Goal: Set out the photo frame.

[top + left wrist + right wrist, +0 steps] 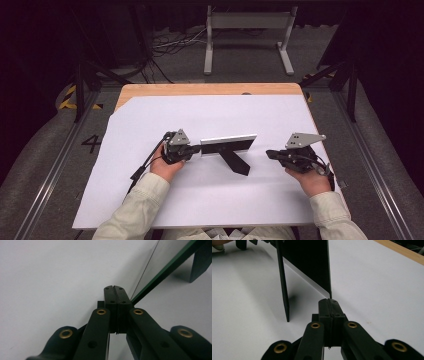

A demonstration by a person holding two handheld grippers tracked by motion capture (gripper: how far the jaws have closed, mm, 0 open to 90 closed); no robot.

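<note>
While the left gripper (pixel 196 150) is pinching shut beside the nine o'clock end of the upright black picture frame with its rear prop (pixel 229 144), the right gripper (pixel 270 154), jaws closed on nothing, is waiting at three o'clock, probably needing to open for a grasp.

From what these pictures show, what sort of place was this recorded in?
Probably a lab or workshop recording station, not a home: a wooden table covered with a white sheet, dark curtains around it, loose cables and a metal stand on grey carpet behind.
</note>
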